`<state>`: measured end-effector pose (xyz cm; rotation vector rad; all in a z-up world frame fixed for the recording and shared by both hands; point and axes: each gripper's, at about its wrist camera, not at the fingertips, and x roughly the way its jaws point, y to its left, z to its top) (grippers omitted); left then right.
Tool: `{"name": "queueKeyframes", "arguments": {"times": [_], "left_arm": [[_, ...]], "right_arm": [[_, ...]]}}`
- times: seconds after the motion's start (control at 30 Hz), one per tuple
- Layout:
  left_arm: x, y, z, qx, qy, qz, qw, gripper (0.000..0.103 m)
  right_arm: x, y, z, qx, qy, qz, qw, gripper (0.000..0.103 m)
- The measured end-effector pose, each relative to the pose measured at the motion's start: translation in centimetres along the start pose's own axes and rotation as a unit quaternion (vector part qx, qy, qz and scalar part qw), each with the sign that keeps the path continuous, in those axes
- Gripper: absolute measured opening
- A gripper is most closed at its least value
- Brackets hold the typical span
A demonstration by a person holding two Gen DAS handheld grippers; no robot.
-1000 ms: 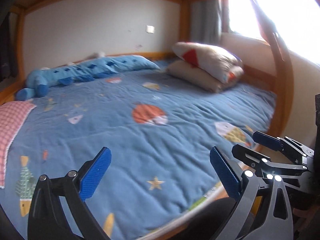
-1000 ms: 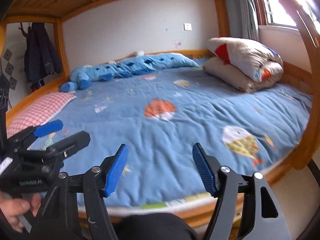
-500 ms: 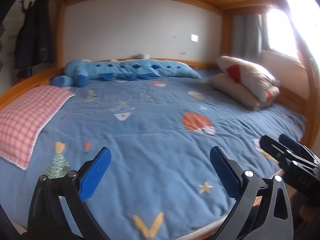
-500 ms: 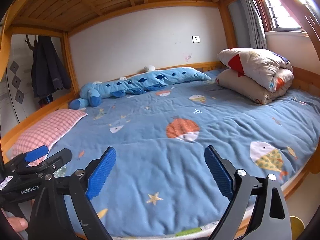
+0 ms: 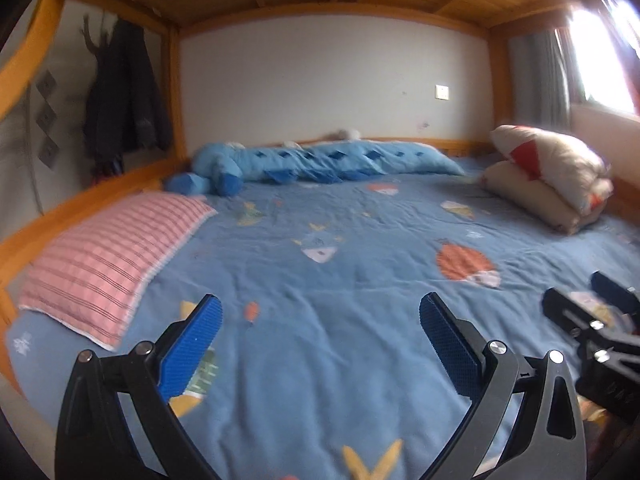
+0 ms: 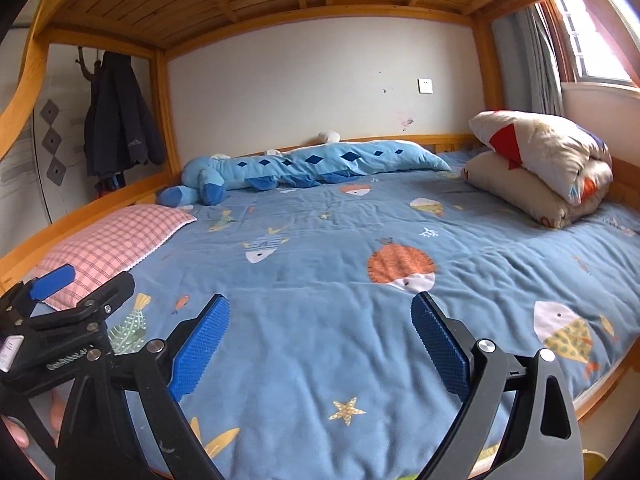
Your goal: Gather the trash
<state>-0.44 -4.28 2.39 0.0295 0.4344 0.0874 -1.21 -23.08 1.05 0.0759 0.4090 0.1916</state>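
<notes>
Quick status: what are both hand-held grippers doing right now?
Left hand-held gripper: open, holding nothing.
Right hand-held gripper: jaws have just been opening, now open, nothing between them.

Daylight is pouring in from the window [image 5: 600,60] at the upper right, blowing out to white glare in the left wrist view and lighting the bed [image 6: 320,272] evenly. The left wrist view is smearing softly with motion blur; the right wrist view is staying crisp. Fisheye distortion is bending the wooden frame [image 6: 24,76], and dark vignetting is filling the corners.
</notes>
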Motion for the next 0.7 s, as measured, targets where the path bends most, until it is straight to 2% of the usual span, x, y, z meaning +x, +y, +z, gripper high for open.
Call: {"name": "queueKeyframes", "arguments": {"times": [0.1, 0.3, 0.6, 0.7], "left_arm": [[0.3, 0.7, 0.3, -0.021, 0.009, -0.014, 0.9997, 0.099], [0.9, 2.1, 0.8, -0.057, 0.007, 0.007, 0.9983, 0.099], [1.5, 3.0, 1.1, -0.060, 0.017, 0.030, 0.9976, 0.099], [1.8, 3.1, 1.1, -0.056, 0.024, 0.026, 0.9978, 0.099]], "right_arm": [[-0.2, 0.2, 0.1, -0.010, -0.004, -0.002, 1.000, 0.089], [0.1, 0.2, 0.1, -0.010, -0.001, 0.014, 1.000, 0.089], [0.9, 0.4, 0.1, -0.001, 0.006, 0.021, 1.000, 0.089], [1.0, 0.5, 0.2, 0.000, 0.006, 0.024, 1.000, 0.089]]}}
